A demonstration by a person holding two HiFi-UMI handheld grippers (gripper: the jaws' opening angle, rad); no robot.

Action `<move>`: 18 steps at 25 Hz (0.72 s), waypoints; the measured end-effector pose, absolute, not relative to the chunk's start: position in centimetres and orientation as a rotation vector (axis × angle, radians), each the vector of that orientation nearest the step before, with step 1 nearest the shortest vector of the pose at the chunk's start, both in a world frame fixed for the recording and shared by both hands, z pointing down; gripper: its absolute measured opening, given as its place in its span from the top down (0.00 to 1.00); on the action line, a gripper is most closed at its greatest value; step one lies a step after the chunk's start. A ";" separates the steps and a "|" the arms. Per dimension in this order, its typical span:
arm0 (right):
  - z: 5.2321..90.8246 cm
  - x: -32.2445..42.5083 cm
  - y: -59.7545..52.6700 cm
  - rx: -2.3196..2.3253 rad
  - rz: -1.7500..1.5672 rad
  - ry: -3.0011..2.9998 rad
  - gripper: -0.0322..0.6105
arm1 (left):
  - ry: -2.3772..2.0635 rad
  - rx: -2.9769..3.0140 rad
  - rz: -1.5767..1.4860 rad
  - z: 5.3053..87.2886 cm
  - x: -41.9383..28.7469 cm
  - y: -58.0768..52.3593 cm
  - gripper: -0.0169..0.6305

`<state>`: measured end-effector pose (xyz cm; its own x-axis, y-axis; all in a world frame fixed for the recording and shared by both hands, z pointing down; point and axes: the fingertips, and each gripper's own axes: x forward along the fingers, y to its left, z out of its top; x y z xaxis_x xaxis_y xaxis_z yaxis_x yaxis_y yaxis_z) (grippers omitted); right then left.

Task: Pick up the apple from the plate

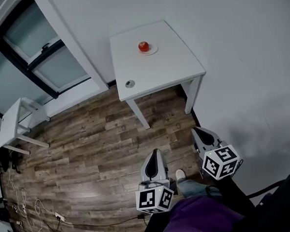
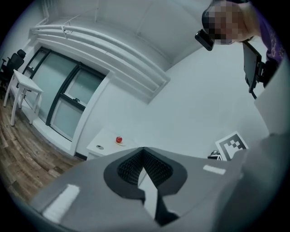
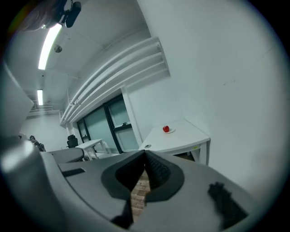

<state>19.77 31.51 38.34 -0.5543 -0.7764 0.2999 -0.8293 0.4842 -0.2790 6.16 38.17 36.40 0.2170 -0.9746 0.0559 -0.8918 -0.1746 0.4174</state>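
Observation:
A red apple rests on a small white plate near the far side of a white square table. The left gripper view shows the apple small and distant, and in the right gripper view the apple sits on the table well ahead. My left gripper and my right gripper are both held low over the wooden floor, well short of the table. Both are shut with nothing between their tips.
A small round object lies near the table's front left corner. A second white table stands at the far left by glass-panelled doors. Cables and a power strip lie on the floor at lower left. The wall runs along the right.

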 end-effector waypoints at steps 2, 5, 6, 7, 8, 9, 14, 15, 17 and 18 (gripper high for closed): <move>38.3 19.9 29.7 1.398 0.592 -2.590 0.94 | -1.725 2.143 -0.318 36.2 6.8 36.1 0.97; 38.2 20.3 27.1 1.401 0.593 -2.587 0.94 | -1.728 2.124 -0.330 36.0 7.2 33.5 0.97; 38.3 20.4 26.5 1.401 0.599 -2.586 0.94 | -1.734 2.114 -0.331 36.0 7.2 32.9 0.97; 38.5 20.5 25.9 1.401 0.607 -2.584 0.94 | -1.740 2.102 -0.329 36.1 7.2 32.4 0.97; 38.8 20.7 25.5 1.400 0.614 -2.581 0.94 | -1.744 2.090 -0.324 36.4 7.3 32.1 0.97; 39.1 20.8 25.2 1.398 0.622 -2.578 0.94 | -1.744 2.081 -0.317 36.9 7.4 31.8 0.97; 40.8 19.8 23.2 1.377 0.629 -2.585 0.94 | -1.775 2.066 -0.299 38.8 6.3 30.1 0.97; 41.1 19.4 22.8 1.375 0.627 -2.588 0.94 | -1.780 2.067 -0.299 39.0 5.9 29.7 0.97; 41.4 18.7 21.8 1.378 0.621 -2.597 0.94 | -1.773 2.078 -0.300 39.3 5.1 28.5 0.97; 41.3 18.4 21.1 1.384 0.616 -2.601 0.94 | -1.767 2.083 -0.302 39.3 4.7 27.8 0.97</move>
